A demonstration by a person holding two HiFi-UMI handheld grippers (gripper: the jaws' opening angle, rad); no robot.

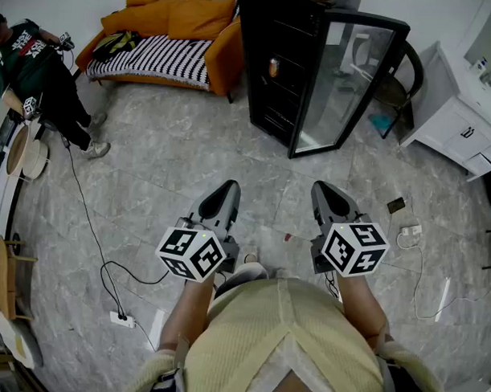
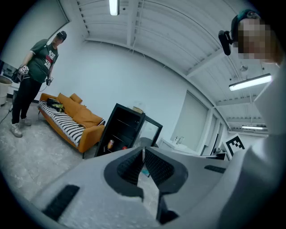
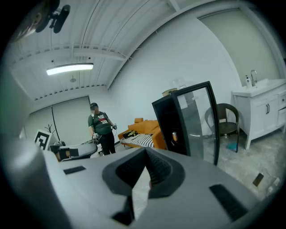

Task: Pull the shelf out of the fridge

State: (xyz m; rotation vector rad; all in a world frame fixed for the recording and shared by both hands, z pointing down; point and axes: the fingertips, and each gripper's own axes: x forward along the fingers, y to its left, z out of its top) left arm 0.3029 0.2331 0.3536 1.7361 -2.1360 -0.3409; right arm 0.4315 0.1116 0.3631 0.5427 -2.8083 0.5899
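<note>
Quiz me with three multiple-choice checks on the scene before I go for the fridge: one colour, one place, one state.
1. What colour is the sofa?
A. Grey
B. Orange
C. Blue

2. Where is the can?
A. On the floor
B. On the sofa
C. Inside the fridge

3. How does the fridge door stand?
A. Swung open
B. Shut
C. Lying flat on the floor

Answers:
1 B: the sofa shows orange in all three views.
2 C: the can stands within the fridge's open front.
3 A: the glass door angles well away from the fridge body, leaving the inside exposed.
</note>
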